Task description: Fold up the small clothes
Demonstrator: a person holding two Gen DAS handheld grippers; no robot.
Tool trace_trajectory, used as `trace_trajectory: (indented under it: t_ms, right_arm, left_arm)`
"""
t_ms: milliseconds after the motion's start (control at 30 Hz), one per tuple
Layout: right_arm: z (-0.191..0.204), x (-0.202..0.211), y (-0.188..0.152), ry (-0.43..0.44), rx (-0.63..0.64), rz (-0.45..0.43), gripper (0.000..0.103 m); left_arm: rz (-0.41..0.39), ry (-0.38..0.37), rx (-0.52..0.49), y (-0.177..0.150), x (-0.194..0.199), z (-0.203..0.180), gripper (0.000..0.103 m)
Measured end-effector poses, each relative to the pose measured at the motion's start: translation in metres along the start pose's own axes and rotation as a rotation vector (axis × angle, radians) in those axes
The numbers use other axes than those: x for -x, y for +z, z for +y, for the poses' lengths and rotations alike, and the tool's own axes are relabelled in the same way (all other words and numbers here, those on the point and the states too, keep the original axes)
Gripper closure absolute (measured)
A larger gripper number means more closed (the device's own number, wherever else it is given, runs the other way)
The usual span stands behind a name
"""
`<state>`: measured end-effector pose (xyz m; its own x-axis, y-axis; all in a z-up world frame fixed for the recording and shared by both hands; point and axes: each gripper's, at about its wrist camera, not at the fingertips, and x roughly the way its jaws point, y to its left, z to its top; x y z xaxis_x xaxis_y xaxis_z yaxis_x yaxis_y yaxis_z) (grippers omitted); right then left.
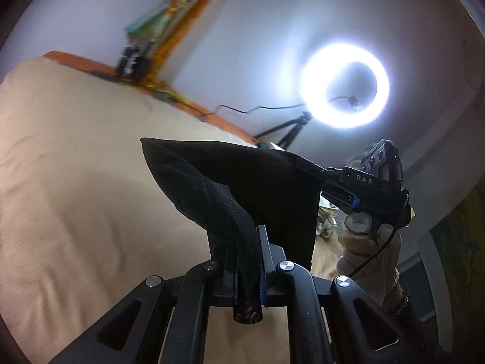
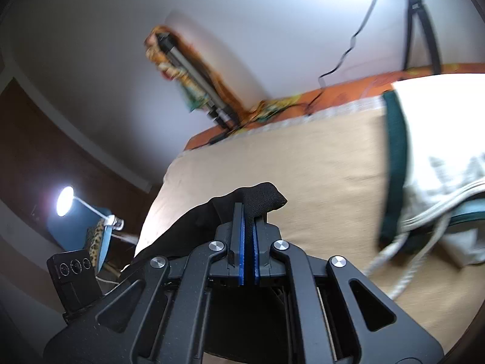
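Observation:
A small black mesh garment [image 1: 242,182] hangs stretched in the air between both grippers, above the beige bed cover [image 1: 75,182]. My left gripper [image 1: 247,242] is shut on one corner of it; the cloth bunches between the jaws. My right gripper [image 2: 248,212] is shut on the other corner of the black garment [image 2: 260,197]. The right gripper also shows in the left wrist view [image 1: 306,163], held by a gloved hand [image 1: 369,254], pinching the cloth's far edge.
A bright ring light [image 1: 345,86] on a tripod stands by the white wall. A white and green garment with cords [image 2: 424,206] lies on the bed at right. An orange sheet edge [image 2: 333,91] and a lamp [image 2: 65,204] are beyond the bed.

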<state>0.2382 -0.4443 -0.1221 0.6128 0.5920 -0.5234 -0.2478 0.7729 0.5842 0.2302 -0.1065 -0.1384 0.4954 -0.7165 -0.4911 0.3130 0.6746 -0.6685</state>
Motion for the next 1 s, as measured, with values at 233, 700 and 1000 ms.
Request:
trace_trajectory:
  t_ms: [233, 700, 1000]
  right_arm:
    - [-0.038, 0.048, 0.025, -0.061, -0.004, -0.054, 0.098]
    - [-0.131, 0.122, 0.098, -0.134, -0.022, -0.187, 0.098]
    - [-0.194, 0.143, 0.151, -0.204, -0.025, -0.243, 0.098]
  left_arm:
    - [0.022, -0.041, -0.039, 0.015, -0.051, -0.039, 0.097]
    - [0.030, -0.094, -0.153, 0.060, -0.163, -0.116, 0.097]
    - [0.036, -0.100, -0.207, 0.076, -0.247, -0.148, 0.097]
